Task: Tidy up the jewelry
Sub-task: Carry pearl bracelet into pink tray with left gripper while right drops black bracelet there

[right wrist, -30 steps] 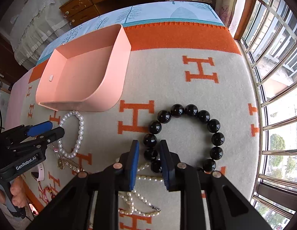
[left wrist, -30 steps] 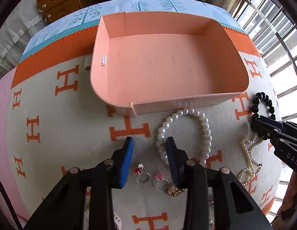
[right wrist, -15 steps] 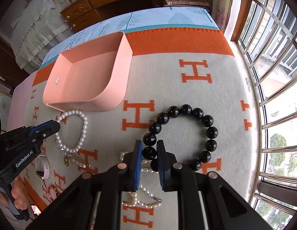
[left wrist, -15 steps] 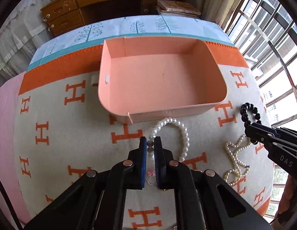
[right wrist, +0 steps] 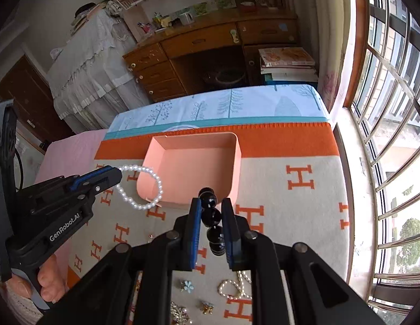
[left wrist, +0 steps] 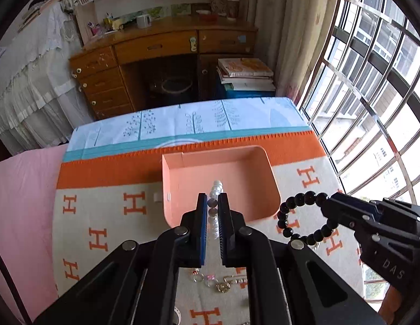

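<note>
Left gripper (left wrist: 212, 204) clamped on round white pearl bracelet (right wrist: 145, 187); right gripper (right wrist: 211, 205) clamped on glossy black bead bracelet (left wrist: 304, 216). Both angled downward, bracelets dangling clear of blanket (left wrist: 107, 216) before smooth peach tray (left wrist: 220, 173).

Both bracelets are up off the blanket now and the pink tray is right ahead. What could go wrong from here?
1. The left gripper pinches the pearl bracelet by a bead or two; round beads may slip out.
2. The black bead bracelet dangles from the right gripper close to the left one, so the loops might tangle or collide.
3. The pink tray has a low front wall; a hanging loop could snag it.
</note>
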Demonstrator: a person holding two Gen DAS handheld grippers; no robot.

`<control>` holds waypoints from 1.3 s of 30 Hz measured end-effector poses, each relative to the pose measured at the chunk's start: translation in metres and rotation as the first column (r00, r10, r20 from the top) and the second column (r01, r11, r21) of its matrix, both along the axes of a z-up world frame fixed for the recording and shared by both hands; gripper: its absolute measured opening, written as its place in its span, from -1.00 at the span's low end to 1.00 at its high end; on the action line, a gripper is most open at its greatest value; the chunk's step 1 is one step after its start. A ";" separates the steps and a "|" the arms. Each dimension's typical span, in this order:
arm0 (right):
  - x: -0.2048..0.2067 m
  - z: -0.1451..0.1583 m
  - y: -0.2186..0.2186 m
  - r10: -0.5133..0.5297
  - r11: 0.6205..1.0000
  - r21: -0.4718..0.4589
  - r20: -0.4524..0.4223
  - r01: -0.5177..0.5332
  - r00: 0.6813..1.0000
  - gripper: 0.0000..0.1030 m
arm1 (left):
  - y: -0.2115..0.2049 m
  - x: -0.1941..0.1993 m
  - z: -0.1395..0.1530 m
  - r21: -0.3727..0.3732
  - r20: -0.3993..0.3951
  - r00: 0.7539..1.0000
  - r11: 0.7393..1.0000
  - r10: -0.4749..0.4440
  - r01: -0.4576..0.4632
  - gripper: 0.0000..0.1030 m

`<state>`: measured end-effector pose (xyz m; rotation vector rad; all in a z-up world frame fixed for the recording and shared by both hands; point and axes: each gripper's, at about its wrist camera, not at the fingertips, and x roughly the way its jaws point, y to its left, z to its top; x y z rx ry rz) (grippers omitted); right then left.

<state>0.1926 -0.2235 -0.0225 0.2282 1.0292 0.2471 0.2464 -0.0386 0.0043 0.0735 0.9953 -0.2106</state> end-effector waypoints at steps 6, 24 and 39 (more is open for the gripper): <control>0.020 0.007 0.018 -0.016 1.000 0.012 0.047 0.016 0.999 -0.71 | -0.003 0.033 -0.013 -0.032 -0.002 1.000 0.999 0.005 -0.005 -0.89; 0.078 -0.049 0.028 -0.073 0.997 0.008 -0.034 0.074 0.997 -0.70 | 0.026 0.043 -0.088 0.057 -0.006 1.000 0.998 0.012 -0.012 0.25; 0.053 -0.028 0.059 0.058 0.991 0.118 -0.008 -0.056 0.998 -0.57 | 0.069 -0.001 -0.046 -0.037 0.014 0.999 0.999 0.030 -0.030 0.30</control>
